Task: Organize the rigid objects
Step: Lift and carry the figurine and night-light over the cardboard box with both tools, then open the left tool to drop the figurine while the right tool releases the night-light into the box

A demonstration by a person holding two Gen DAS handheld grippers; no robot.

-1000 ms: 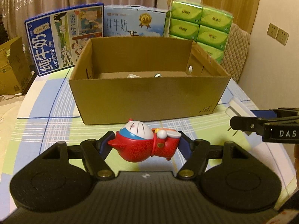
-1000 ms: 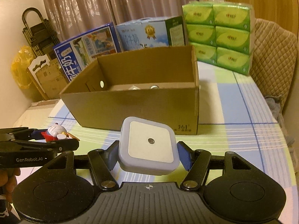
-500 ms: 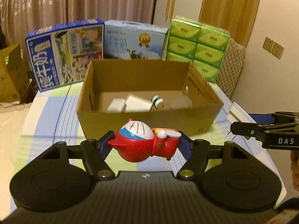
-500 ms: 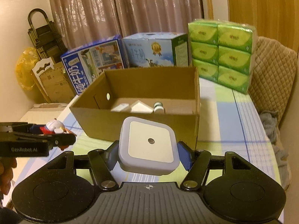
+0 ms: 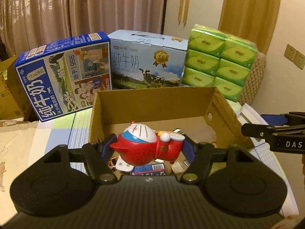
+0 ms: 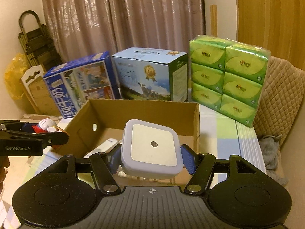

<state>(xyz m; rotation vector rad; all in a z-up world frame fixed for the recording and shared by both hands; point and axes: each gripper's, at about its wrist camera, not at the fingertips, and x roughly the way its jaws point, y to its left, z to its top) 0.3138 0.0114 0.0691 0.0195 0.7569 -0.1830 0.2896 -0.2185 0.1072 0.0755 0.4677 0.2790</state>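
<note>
The left claw (image 5: 148, 148) grips a red toy (image 5: 146, 145) over the open cardboard box (image 5: 152, 103). The right claw (image 6: 150, 159) grips a square night light (image 6: 151, 148). Milk cartons (image 5: 144, 61) and green tissue packs (image 5: 219, 61) stand along the bench's far edge.

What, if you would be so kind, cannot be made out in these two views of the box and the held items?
- Left wrist view: the cardboard box floor is largely hidden by the red cartoon figurine in the left hand-held gripper; the small items underneath are unidentifiable.
- Right wrist view: the square night light in the right hand-held gripper covers the box contents; one white item shows only partly.
</note>
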